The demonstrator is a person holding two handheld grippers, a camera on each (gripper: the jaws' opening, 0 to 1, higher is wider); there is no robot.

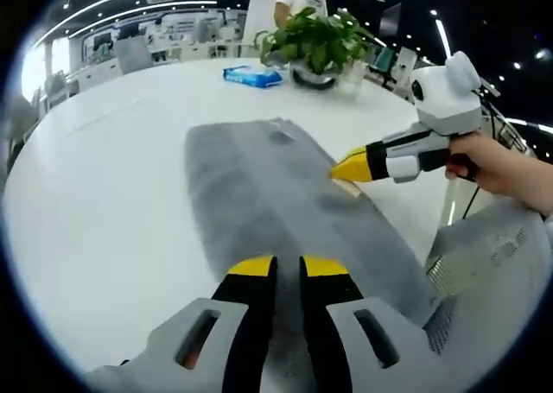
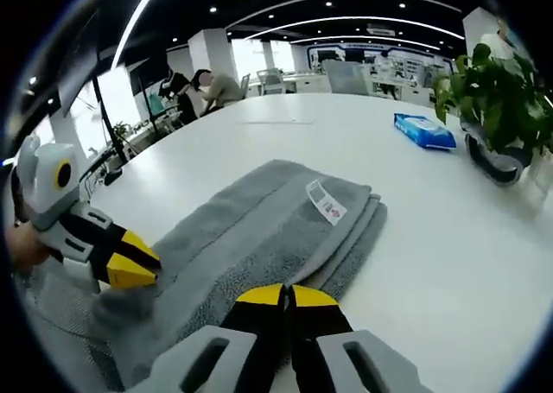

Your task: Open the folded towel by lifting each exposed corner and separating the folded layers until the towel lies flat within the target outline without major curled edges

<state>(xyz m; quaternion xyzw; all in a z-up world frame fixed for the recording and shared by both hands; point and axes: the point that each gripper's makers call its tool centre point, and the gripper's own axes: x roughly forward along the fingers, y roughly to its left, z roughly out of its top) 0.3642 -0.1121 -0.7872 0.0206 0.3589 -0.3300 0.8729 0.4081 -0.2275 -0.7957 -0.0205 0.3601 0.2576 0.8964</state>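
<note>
Table: a large round white tabletop (image 1: 104, 177) in an open office; the work lies on the side nearest the person.
Towel: a grey terry towel folded into a long strip (image 1: 276, 203) lies flat on the table, running away from the left gripper. In the right gripper view its far end shows stacked layers and a small white care label (image 2: 326, 201) on top.
How it will handle: it looks soft, limp and light, likely to sag and drag its lower layers along when lifted. The pile should grip well, so slipping seems unlikely.
Where to hold: my judgement is the free corners of the top layer, near the stepped edges by the label, pinching one layer alone.
Left gripper: yellow-tipped black jaws (image 1: 289, 269) stand over the towel's near end with a narrow gap; whether cloth is pinched, I cannot tell.
Right gripper: its jaws (image 2: 289, 296) are closed together at the towel's long edge; in the left gripper view its yellow tip (image 1: 352, 167) touches that edge, with a pale scrap under it, perhaps a lifted fold.
Hidden: no target outline can be made out. The towel's near end is cut off by the grippers.
Background: a potted green plant (image 1: 318, 37) and a blue packet (image 1: 252, 76) sit well apart from the towel.
</note>
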